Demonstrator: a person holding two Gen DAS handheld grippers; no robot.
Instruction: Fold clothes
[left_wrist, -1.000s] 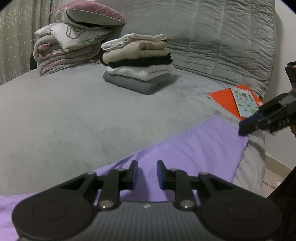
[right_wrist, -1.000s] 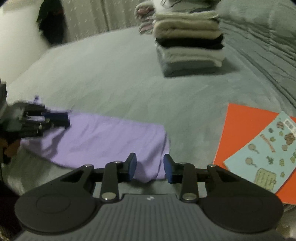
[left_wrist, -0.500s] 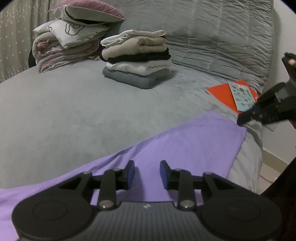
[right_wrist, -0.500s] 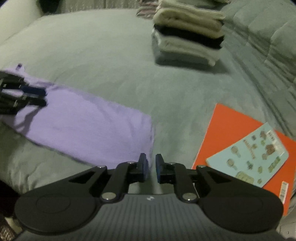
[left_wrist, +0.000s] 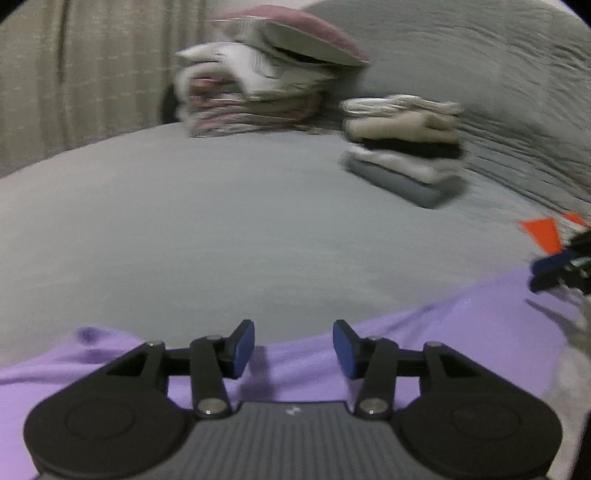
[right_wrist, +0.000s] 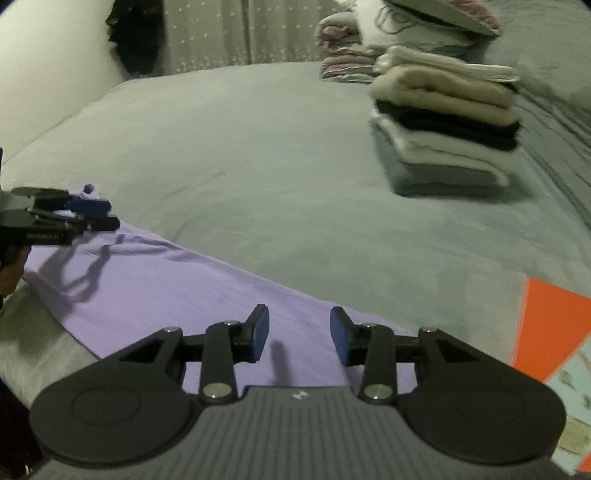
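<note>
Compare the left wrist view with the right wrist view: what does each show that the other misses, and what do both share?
Only the left wrist view: the far right end of the purple garment beside the right claw.
Only the right wrist view: the dark clothing hanging by the wall, and the sticker sheet on the orange folder.
Both: the grey bed, the folded clothes stack, the bedding pile, the curtain, and the open left claw.

purple garment is lying flat along the near edge of the grey bed, one long smooth strip with a few soft wrinkles and a small bunched bit at its left end; folded pile of clothes sits well behind it, cream, beige, black, white, grey.
</note>
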